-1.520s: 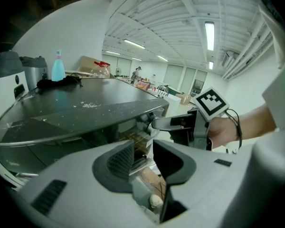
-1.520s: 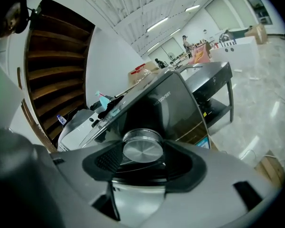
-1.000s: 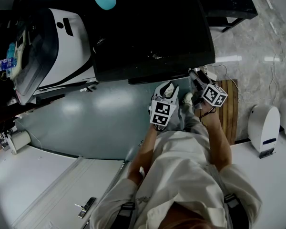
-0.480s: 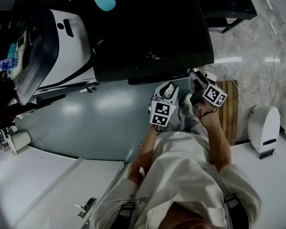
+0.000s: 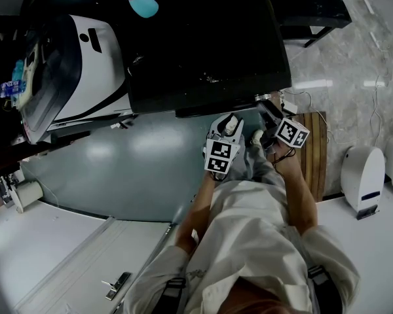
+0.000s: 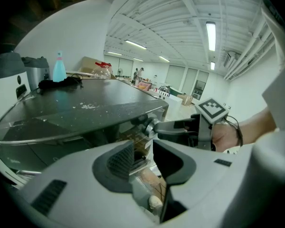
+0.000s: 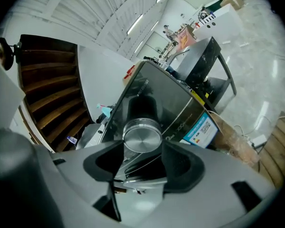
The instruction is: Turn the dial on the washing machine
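Ahead of both claws stood dark washing machine [image 5: 209, 38]; left gripper [image 6: 143, 151] kept jaws narrowly apart, nothing between; right gripper [image 7: 142, 147], just beside it, had jaws just closing, pinching silver dial [image 7: 142, 136] between tips at machine's front edge

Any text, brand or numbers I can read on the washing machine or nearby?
None reads clearly.
The blue sticker on the washing machine: print too small.
The faint lettering beside the dial: blurred.
The marker cube: patterns only, no words.
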The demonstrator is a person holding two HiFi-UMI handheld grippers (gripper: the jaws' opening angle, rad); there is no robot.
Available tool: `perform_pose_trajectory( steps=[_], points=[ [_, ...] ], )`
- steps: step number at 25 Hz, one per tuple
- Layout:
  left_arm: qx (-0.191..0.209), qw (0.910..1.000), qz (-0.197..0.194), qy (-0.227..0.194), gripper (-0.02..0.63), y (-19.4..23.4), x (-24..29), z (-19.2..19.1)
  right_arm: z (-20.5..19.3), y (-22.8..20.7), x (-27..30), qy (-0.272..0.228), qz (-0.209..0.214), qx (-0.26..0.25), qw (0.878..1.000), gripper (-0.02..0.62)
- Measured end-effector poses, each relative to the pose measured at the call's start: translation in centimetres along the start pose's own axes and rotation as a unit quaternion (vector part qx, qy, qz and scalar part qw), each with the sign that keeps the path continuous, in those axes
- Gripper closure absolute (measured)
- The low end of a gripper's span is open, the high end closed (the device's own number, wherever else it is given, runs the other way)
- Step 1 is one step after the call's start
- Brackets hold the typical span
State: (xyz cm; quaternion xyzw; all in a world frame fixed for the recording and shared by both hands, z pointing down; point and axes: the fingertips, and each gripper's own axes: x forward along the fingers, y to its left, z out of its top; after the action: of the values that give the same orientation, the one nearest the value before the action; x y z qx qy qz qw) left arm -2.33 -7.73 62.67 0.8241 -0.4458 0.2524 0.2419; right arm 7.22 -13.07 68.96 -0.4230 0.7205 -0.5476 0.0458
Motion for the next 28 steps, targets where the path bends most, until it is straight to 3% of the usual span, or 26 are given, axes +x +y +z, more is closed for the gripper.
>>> perform_pose_trajectory(
  steps=[2, 8, 13, 20, 22, 28],
  points=[
    [-0.003, 1.0000, 0.003, -0.001, 0.476, 0.1, 0.0, 0.0, -0.4, -0.3, -0.3, 0.007, -0.008, -0.017, 1.000, 0.379],
    [-0.006, 0.9999, 0.013, -0.003, 0.476, 0.1, -0.3, 0.1, -1.0, 0.9, -1.8, 0.041, -0.018, -0.127, 0.991, 0.373],
    [-0.004, 0.9994, 0.029, -0.018, 0.476, 0.5, -0.5, 0.3, -0.2, 3.1, -2.9, 0.057, -0.016, -0.248, 0.967, 0.364],
    [-0.002, 0.9986, 0.048, -0.021, 0.476, 0.1, -1.3, 0.8, 0.4, 5.3, -4.2, 0.075, -0.020, -0.366, 0.927, 0.364],
    [0.000, 0.9983, 0.053, -0.025, 0.476, -0.3, -1.7, 1.3, 0.4, 5.7, -4.6, 0.079, -0.019, -0.384, 0.920, 0.365],
    [0.015, 0.9967, 0.070, -0.039, 0.476, -1.1, -2.7, 2.2, 0.7, 7.2, -6.1, 0.064, -0.008, -0.401, 0.914, 0.373]
  ],
)
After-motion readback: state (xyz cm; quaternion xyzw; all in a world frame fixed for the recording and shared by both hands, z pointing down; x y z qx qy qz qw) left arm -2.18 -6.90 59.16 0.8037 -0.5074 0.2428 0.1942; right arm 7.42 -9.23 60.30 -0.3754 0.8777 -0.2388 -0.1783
